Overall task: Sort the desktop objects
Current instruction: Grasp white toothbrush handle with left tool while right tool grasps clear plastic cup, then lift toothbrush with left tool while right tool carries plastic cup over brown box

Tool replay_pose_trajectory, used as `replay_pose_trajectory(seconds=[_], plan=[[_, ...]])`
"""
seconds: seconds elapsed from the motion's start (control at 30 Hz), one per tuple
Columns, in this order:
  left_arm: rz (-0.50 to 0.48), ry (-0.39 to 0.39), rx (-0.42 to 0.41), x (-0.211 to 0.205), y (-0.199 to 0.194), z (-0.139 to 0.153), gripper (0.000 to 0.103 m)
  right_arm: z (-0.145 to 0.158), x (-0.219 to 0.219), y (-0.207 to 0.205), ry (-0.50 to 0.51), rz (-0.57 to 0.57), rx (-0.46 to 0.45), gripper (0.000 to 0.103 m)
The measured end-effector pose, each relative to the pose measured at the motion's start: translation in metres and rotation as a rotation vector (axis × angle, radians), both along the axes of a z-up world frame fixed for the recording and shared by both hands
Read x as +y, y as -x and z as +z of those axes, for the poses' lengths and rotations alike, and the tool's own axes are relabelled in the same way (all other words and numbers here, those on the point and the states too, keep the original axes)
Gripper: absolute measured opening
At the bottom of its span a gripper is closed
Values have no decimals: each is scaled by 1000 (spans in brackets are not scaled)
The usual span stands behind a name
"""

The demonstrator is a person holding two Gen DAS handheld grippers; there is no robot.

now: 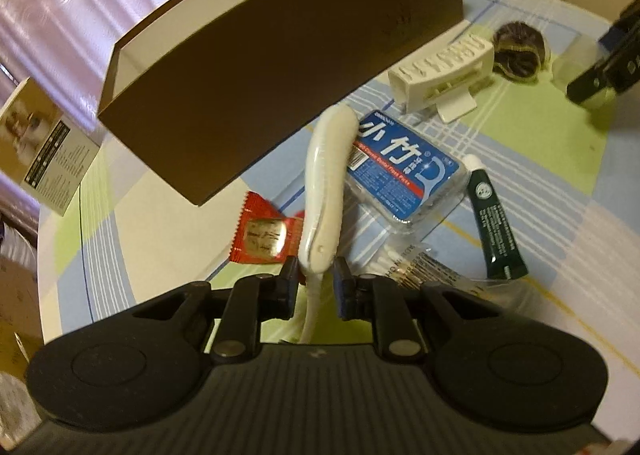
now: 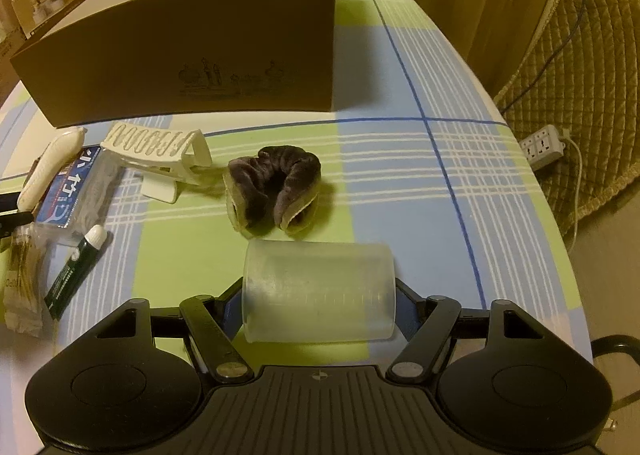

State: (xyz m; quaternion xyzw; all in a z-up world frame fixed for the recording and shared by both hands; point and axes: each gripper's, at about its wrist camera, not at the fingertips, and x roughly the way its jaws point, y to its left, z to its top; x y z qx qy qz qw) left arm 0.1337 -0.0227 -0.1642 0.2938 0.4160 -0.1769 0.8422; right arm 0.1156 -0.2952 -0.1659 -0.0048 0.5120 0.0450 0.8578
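left claw point(image 1: 316, 269) gripping white toothbrush point(image 1: 326, 183)

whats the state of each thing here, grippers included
left gripper: shut on the white handle
white handle: gripped at its lower end, leaning over the floss box
right gripper: shut on the clear cup
clear cup: on its side between the fingers
brown box: open at the top
green tube: capped, lying flat
white clip: lying on the cloth
floss box: shut, lying flat
red sachet: sealed
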Motion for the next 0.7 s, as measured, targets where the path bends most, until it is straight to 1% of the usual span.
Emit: replay_pose_trajectory(seconds=[0.1,0.2,0.23,0.33,0.37,0.5,0.57,0.7], plan=[[-6,-5,8,-2,-4,-5,13,0,0,1,-2,0,-2,70],[5,15,18,-1,-8,-5,13,1,1,0,1,-2,-3,70],[13,29,27,1,-9,-3,13,1,2,0,1,-2,-2,70],[78,125,78,12,-13,2,13,2,2,1,2,0,-5,70],[94,145,85,15,-14,4,13,2,2,1,3,3,-6,70],[129,168,88,20,-10,11,13,3,2,2,1,5,-10,71],[148,194,89,22,-6,18,13,4,3,1,5,8,-13,76],[178,225,74,26,0,28,13,3,5,0,13,13,-15,78]])
